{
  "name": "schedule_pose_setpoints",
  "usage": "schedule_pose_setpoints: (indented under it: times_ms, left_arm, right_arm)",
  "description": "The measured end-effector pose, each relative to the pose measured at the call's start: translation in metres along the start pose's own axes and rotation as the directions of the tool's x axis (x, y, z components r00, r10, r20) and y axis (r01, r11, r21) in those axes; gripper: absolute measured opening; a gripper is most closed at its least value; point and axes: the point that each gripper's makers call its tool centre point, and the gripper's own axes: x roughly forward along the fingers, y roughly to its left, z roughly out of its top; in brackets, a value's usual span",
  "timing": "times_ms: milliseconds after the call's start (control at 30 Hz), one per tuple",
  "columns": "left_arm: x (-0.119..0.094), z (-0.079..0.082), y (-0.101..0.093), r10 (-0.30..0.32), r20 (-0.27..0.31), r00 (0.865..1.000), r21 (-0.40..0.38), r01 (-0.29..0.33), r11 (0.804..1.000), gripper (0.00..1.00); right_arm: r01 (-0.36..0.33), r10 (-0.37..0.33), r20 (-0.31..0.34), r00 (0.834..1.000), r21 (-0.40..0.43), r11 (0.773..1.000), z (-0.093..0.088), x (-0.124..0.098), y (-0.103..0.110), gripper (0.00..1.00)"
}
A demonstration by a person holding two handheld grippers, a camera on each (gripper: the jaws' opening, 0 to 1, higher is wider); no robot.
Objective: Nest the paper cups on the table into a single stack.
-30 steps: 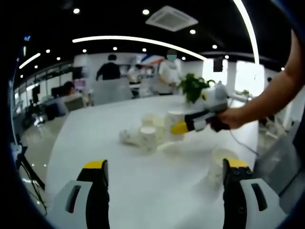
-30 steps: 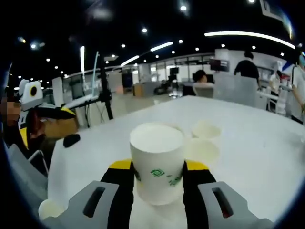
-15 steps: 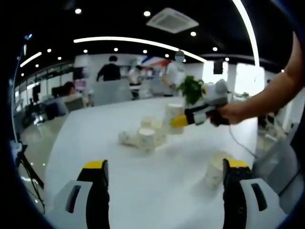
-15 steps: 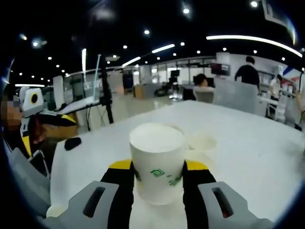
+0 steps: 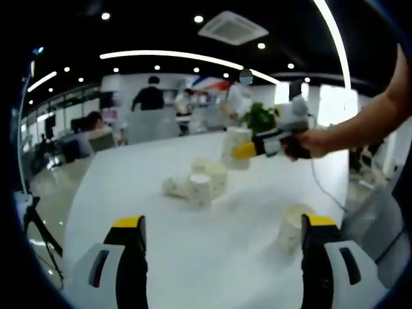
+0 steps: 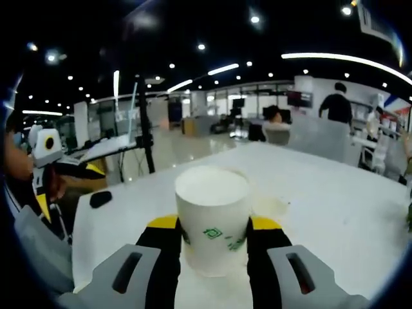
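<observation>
the long white table (image 5: pixel 193 244) is spreading under both views, a potted green plant (image 5: pixel 259 118) standing at its far end. a loose cluster of white paper cups (image 5: pixel 196 185) is sitting mid-table, one lying on its side. the left gripper (image 5: pixel 222 257) is hovering with its jaws wide apart, a lone white paper cup (image 5: pixel 291 226) standing just inside its right jaw. the right gripper (image 6: pixel 212 248) is clamping a white paper cup with a green logo (image 6: pixel 212 219), lifted above the cluster.

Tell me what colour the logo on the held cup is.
Green, on the white paper cup, clearest in the right gripper view.
</observation>
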Motion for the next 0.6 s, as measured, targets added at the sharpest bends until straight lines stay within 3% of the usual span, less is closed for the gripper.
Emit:
schedule_pose_setpoints:
  times_ms: [600]
  left_arm:
    - [-0.008, 0.000, 0.003, 0.019, -0.008, 1.000, -0.004, -0.019, 1.000, 0.98]
  right_arm:
    - [0.006, -0.006, 0.002, 1.000, -0.018, 1.000, 0.021, -0.008, -0.008, 0.36]
